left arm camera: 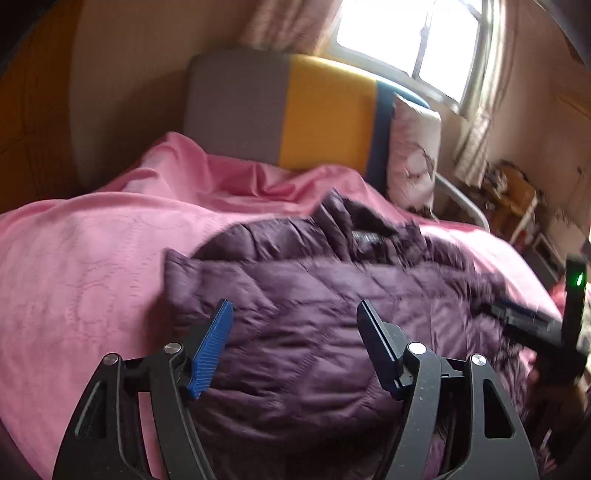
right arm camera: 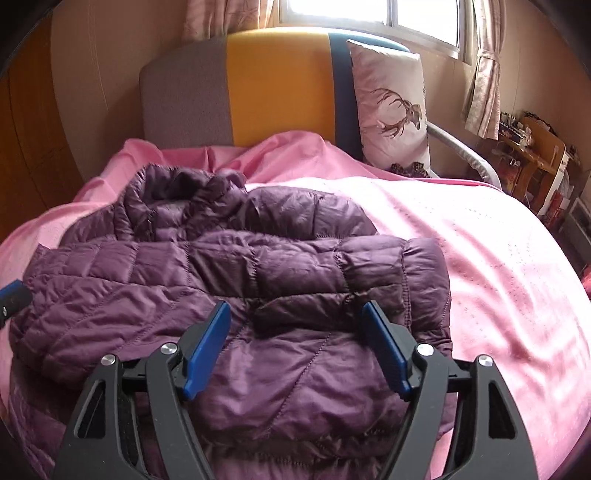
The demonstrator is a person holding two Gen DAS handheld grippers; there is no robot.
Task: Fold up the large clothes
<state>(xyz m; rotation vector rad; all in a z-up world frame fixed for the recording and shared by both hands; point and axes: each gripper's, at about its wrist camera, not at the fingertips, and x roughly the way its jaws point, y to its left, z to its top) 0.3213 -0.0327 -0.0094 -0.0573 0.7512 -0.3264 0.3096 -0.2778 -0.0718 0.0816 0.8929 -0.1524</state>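
Observation:
A purple quilted puffer jacket (left arm camera: 332, 295) (right arm camera: 229, 280) lies on the pink bedspread (left arm camera: 81, 258) (right arm camera: 498, 266), partly folded, with a sleeve across its front and the collar bunched at the far end. My left gripper (left arm camera: 293, 308) hovers open over the jacket's near part, with nothing pinched between its blue pads. My right gripper (right arm camera: 295, 308) is also open just above the jacket's lower front, and no fabric sits between its fingers. In the left wrist view the right gripper's black body (left arm camera: 535, 321) shows at the right edge. In the right wrist view a blue fingertip (right arm camera: 13, 291) of the left gripper peeks in at the left edge.
A grey, yellow and blue headboard (right arm camera: 258, 85) stands at the far end of the bed. A white pillow with a deer print (right arm camera: 391, 107) leans beside it. A metal bed rail (right arm camera: 461, 151), a cluttered wooden desk (right arm camera: 532, 155) and a curtained window (right arm camera: 369, 18) lie to the right.

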